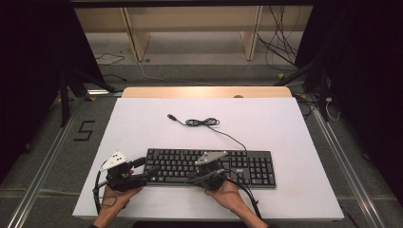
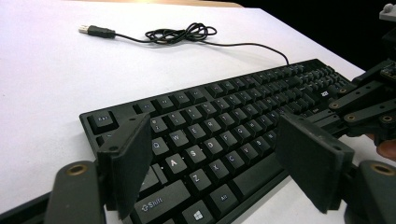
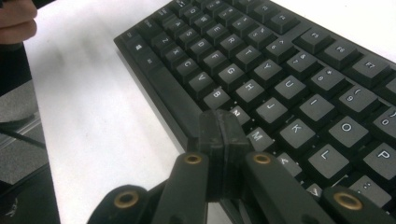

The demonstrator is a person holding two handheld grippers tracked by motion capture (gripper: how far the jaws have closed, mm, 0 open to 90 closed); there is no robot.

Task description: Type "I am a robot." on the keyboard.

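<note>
While the black keyboard (image 1: 211, 167) lies flat on the white counter (image 1: 142, 128) near my edge, I have the left gripper (image 2: 219, 163) with jaws apart over the shift-and-Z corner, and the right gripper (image 3: 223, 140) with jaws pressed together, tips at the front rail by the N key. I judge it stiff, light and shallow, best gripped at its short ends; its thin cable (image 1: 202, 122) trails loose. Whether the right tips touch the rail I cannot tell.
</note>
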